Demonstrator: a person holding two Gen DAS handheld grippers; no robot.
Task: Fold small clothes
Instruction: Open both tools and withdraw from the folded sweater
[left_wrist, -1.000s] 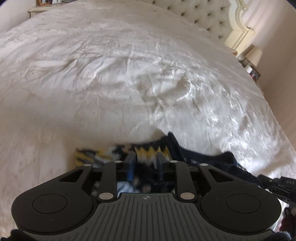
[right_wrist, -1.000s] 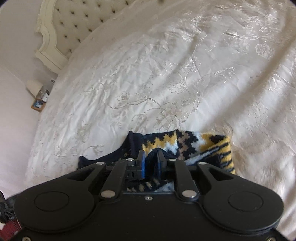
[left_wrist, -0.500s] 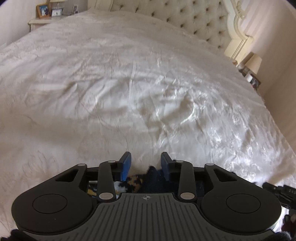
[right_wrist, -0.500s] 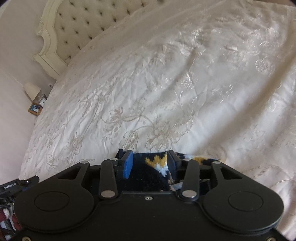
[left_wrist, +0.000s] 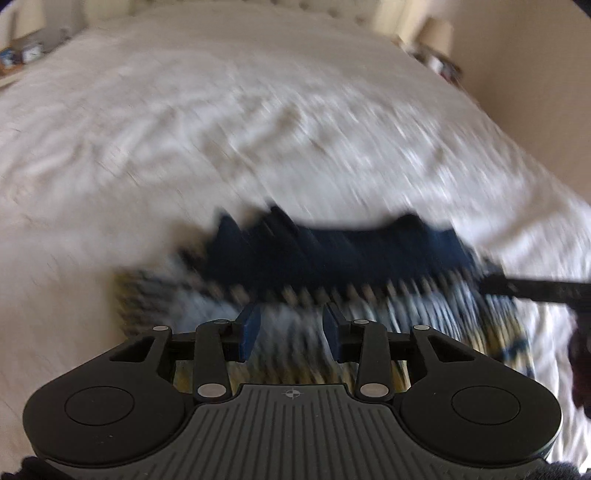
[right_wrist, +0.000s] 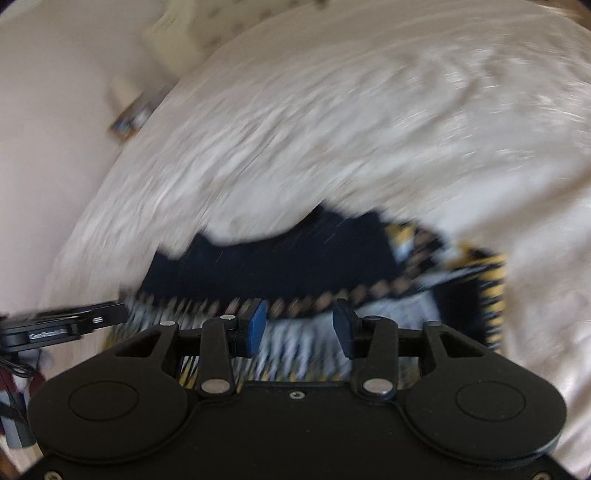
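Note:
A small knitted garment, navy with a yellow, white and black pattern, lies on the white bedspread; its navy part is folded over the patterned part. My left gripper hovers over its near edge, open, with nothing pinched between the blue pads. In the right wrist view the same garment lies just past my right gripper, also open and holding nothing. Each gripper shows at the edge of the other's view. Both views are smeared by motion.
The bedspread stretches far beyond the garment. A tufted headboard and a bedside lamp stand at the far end. A nightstand with small items is at the far left.
Both grippers were shut on the garment's edge; they have opened and let it go. Both have drawn back and rolled, so the folded garment now lies in full view ahead of them.

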